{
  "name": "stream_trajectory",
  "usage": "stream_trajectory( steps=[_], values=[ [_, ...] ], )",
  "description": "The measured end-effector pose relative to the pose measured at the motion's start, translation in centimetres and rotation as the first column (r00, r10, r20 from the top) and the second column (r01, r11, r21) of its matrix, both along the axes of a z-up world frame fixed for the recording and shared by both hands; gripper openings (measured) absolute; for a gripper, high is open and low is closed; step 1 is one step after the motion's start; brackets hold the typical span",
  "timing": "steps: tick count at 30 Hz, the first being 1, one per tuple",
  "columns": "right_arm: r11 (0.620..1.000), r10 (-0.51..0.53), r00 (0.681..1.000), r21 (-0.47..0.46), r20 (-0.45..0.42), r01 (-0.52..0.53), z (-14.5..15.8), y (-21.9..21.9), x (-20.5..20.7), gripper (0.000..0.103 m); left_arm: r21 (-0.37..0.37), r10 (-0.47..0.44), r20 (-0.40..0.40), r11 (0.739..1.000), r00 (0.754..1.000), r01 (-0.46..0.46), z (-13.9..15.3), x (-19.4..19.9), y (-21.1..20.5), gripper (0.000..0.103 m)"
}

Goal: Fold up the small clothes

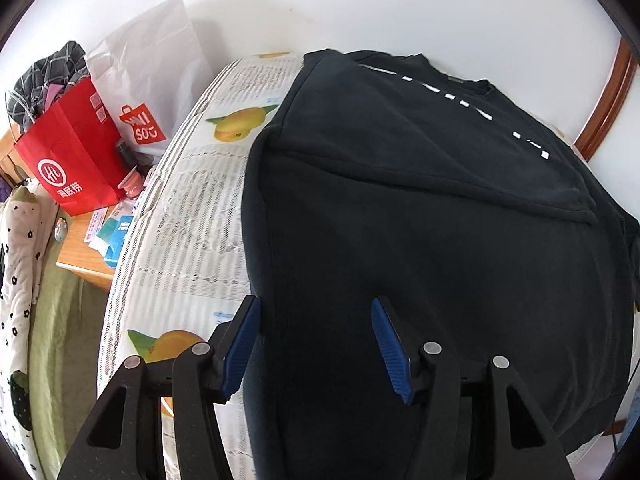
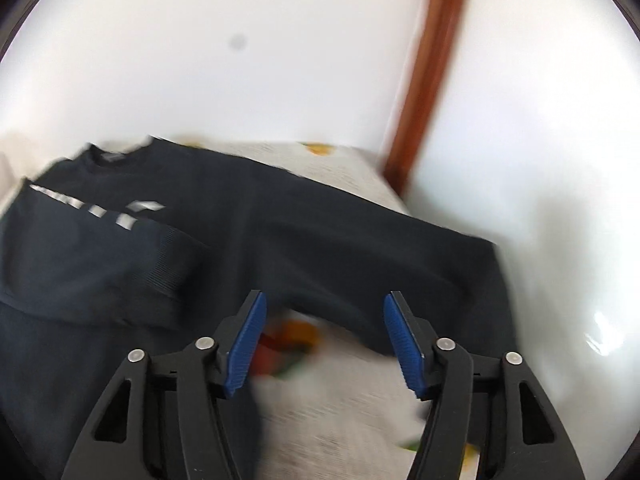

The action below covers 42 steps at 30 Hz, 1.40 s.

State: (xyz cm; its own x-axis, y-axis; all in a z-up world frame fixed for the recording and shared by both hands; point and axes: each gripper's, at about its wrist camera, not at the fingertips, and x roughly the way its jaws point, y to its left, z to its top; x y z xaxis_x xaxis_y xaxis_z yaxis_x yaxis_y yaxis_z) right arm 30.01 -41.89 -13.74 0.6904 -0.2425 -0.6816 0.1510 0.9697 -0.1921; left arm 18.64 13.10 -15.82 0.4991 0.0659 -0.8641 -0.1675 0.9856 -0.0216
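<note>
Black sweatshirt [image 1: 420, 208] on printed cloth [image 1: 192, 208], red bag [image 1: 68, 160] beside

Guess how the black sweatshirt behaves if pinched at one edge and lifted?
The sweatshirt is probably floppy: it lies in soft folds with one sleeve laid across the body, so a one-point lift would likely let the rest sag and unfold. The fabric looks thick, so likely heavy for a small garment. Pushed, it would likely bunch rather than slide.

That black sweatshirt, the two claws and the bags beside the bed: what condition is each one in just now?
Black sweatshirt: lying flat on the printed bedsheet, one sleeve folded across the chest.
Left claw: open, empty, over the sweatshirt.
Right claw: open, empty.
Red paper bag: upright, stuffed with clothes.
White plastic bag: upright.
</note>
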Motion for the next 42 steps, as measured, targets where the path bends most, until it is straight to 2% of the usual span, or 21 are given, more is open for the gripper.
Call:
stream_trajectory(
  steps=[3,6,11,13,15,17,19,20,21,24,29,33,37,42],
  values=[
    [0.998,-0.068,0.996,-0.004,-0.062,0.068,-1.9,-4.4,-1.9,0.062,-0.012,-0.011,0.014,1.0,1.0,0.011,0.4,-0.3,-1.2,0.055],
    [0.991,-0.108,0.988,0.073,-0.108,0.117,-3.9,-7.5,-3.1,0.062,-0.003,-0.026,0.019,1.0,0.999,0.026,0.3,-0.4,-2.4,0.055],
    [0.965,-0.154,0.98,0.193,-0.123,0.176,-5.7,-9.3,-2.9,0.062,0.007,-0.031,-0.023,0.999,0.999,0.031,-0.3,-0.3,-3.9,0.055],
    [0.968,-0.166,0.976,0.165,-0.139,0.188,-6.7,-9.4,-2.2,0.062,0.027,-0.039,-0.017,0.999,0.999,0.039,0.0,-0.5,-4.3,0.055],
    [0.977,-0.166,0.98,0.117,-0.114,0.179,-7.0,-8.7,-2.1,0.062,0.048,-0.033,-0.016,0.998,0.999,0.033,0.2,-0.7,-4.3,0.055],
    [0.976,-0.169,0.979,0.122,-0.111,0.183,-7.1,-8.7,-2.1,0.061,0.049,-0.024,-0.018,0.999,1.0,0.024,0.3,-0.8,-4.1,0.055],
    [0.973,-0.171,0.98,0.136,-0.106,0.185,-7.3,-9.5,-2.1,0.046,0.054,-0.017,-0.015,0.998,1.0,0.018,0.4,-1.0,-3.8,0.055],
    [0.973,-0.178,0.979,0.131,-0.101,0.191,-7.3,-9.9,-2.1,0.034,0.06,-0.012,-0.016,0.998,1.0,0.013,0.4,-1.2,-3.6,0.055],
    [0.972,-0.183,0.978,0.131,-0.099,0.195,-7.3,-10.1,-2.1,0.026,0.061,-0.007,-0.019,0.998,1.0,0.008,0.4,-1.3,-3.4,0.055],
    [0.971,-0.192,0.976,0.12,-0.106,0.205,-7.2,-10.4,-1.9,0.019,0.053,0.003,-0.023,0.999,1.0,-0.001,0.2,-1.7,-2.8,0.055],
    [0.969,-0.179,0.979,0.157,-0.096,0.193,-5.4,-10.0,-3.0,0.017,0.123,-0.014,0.006,0.992,1.0,0.013,-0.4,-2.8,-2.2,0.055],
    [0.973,-0.162,0.986,0.16,-0.044,0.167,-2.2,-8.1,-3.9,0.017,0.097,-0.013,0.012,0.995,1.0,0.012,-1.0,-3.3,-0.9,0.055],
    [0.984,-0.079,0.996,0.165,0.027,0.074,2.1,-4.0,-4.0,0.016,0.117,0.009,0.04,0.993,0.999,-0.014,-1.1,-3.8,0.7,0.055],
    [0.982,0.037,0.997,0.182,0.064,-0.049,6.7,2.1,-2.7,0.016,0.072,0.014,0.076,0.997,0.997,-0.02,-0.9,-4.2,2.7,0.055]
  ],
)
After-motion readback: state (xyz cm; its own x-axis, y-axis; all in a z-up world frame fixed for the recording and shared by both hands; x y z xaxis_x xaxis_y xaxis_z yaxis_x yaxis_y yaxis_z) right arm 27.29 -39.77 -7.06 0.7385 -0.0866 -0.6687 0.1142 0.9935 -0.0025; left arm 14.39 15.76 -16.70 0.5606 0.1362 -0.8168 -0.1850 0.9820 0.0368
